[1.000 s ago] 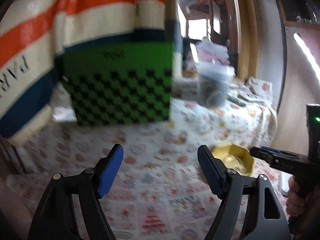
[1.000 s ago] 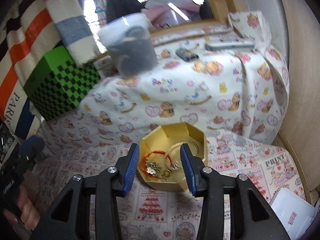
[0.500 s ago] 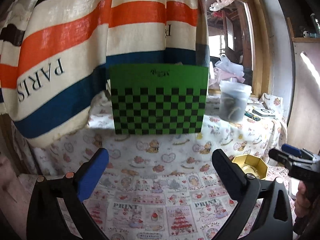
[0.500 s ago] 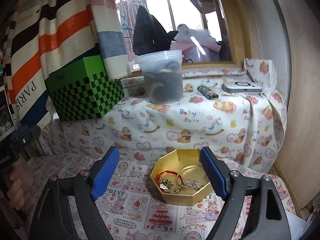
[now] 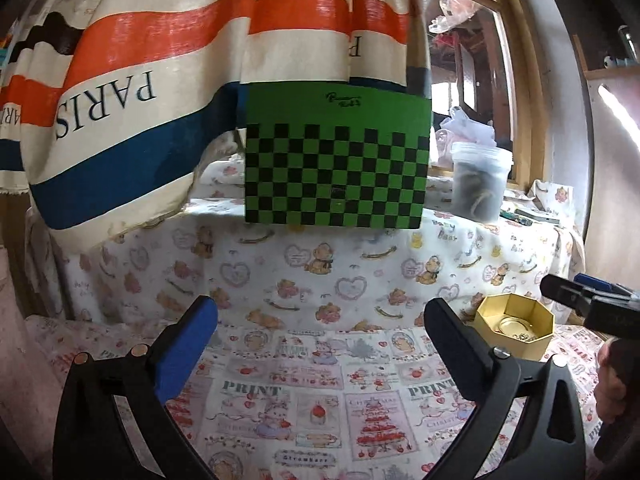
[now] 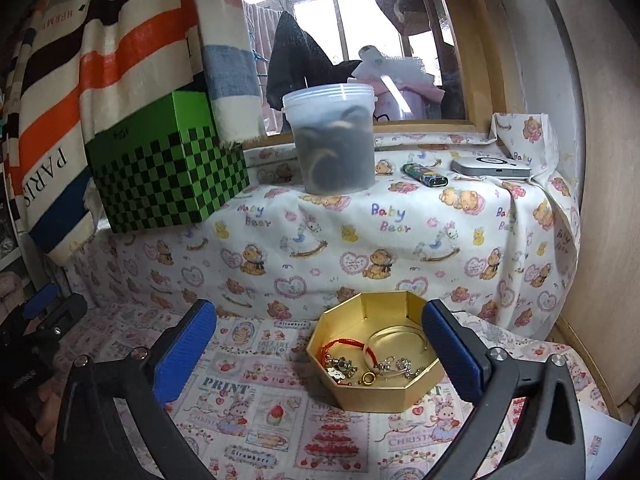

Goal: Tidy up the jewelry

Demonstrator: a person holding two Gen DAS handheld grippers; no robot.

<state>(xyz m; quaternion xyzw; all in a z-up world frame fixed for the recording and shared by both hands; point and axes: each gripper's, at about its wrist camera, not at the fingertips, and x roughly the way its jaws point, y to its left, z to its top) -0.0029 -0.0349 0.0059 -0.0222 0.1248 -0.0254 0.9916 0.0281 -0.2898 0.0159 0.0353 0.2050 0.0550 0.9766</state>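
Through your left wrist camera, your left gripper (image 5: 320, 320) stands spread wide with nothing held, over the printed cloth (image 5: 304, 396); the gold octagonal tin (image 5: 516, 328) sits off to the right. Through your right wrist camera, your right gripper (image 6: 320, 328), jaws just opened wide, grips nothing; the tin's jewelry (image 6: 360, 364) lies between its fingers, untouched.

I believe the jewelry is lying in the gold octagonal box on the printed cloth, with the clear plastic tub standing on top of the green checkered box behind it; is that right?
Not quite. In the right wrist view the clear plastic tub stands on the cloth-covered ledge beside the green checkered box, not on top of it. The jewelry does lie in the gold octagonal box on the printed cloth.
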